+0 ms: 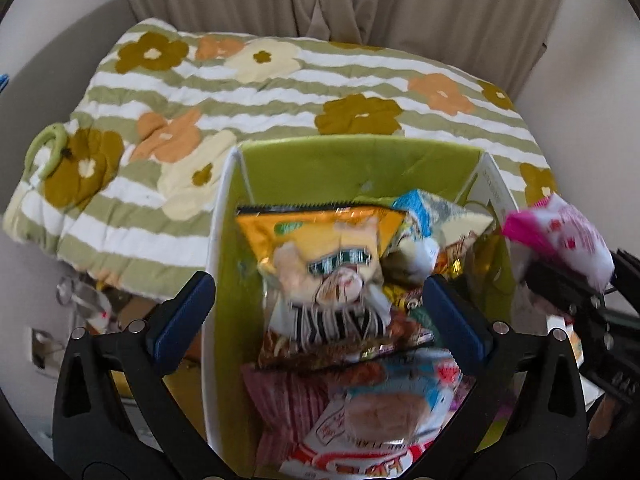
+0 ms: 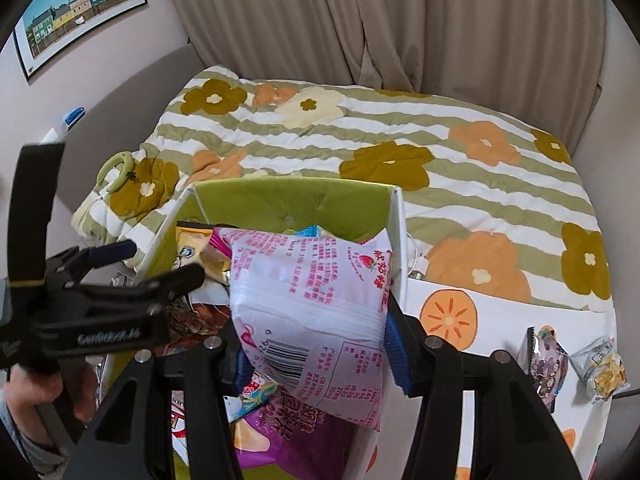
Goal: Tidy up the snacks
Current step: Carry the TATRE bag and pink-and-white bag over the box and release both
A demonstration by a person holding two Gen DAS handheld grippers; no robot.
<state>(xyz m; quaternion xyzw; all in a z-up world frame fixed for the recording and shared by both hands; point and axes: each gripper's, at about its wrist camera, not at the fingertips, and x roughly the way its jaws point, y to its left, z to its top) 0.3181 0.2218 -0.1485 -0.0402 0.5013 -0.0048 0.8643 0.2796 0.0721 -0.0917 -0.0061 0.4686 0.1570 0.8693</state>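
Right wrist view shows the pink-and-white strawberry snack bag (image 2: 308,316) clamped between the blue pads of the right gripper (image 2: 316,344), hanging over the green-lined box (image 2: 288,200) that is already packed with snack packets. Left wrist view looks down into that box, where an orange packet (image 1: 320,236) (blurred print) stands near the far wall; the left gripper (image 1: 316,308) is spread wide and holds nothing. Two small packets (image 2: 572,364) lie on the white persimmon-print cloth (image 2: 500,316) by its right edge. A floral striped quilt (image 2: 400,136) lies behind the box.
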